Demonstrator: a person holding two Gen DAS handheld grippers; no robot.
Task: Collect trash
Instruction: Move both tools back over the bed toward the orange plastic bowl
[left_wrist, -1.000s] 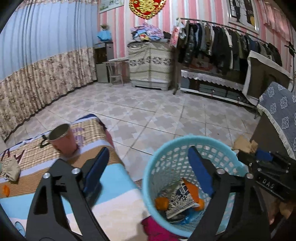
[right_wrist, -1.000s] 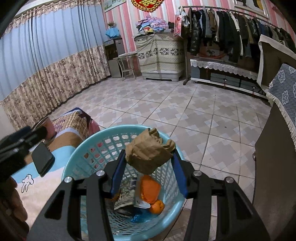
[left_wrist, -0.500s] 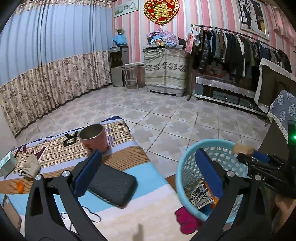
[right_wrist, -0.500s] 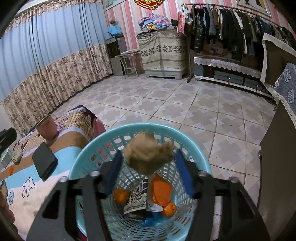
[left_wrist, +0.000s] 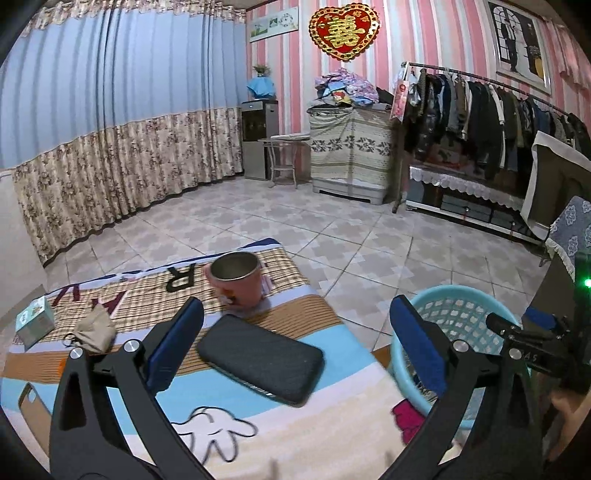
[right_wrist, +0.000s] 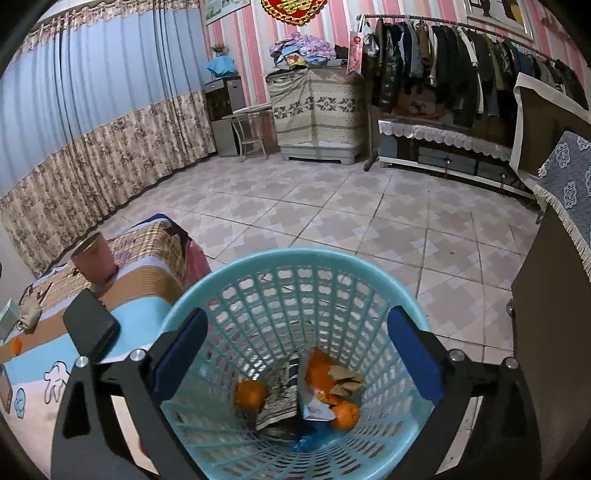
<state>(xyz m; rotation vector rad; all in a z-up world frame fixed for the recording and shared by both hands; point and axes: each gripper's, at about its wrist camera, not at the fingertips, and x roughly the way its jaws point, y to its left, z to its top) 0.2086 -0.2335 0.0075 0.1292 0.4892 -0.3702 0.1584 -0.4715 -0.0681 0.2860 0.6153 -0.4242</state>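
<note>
Both jaws wide, nothing held: right hand-held gripper (right_wrist: 297, 352) over laundry-style trash basket (right_wrist: 258, 258); left hand-held gripper (left_wrist: 295, 343) over bed (left_wrist: 332, 406). Next trash: crumpled brown paper wad (left_wrist: 94, 328), near the tissue box (left_wrist: 35, 319). Judged light, soft, crushable; pinch across its bulk

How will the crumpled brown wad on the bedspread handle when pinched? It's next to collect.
The crumpled brown wad looks creased and soft, so it likely squashes between the fingers. It probably weighs little. Its irregular shape shouldn't roll.
</note>
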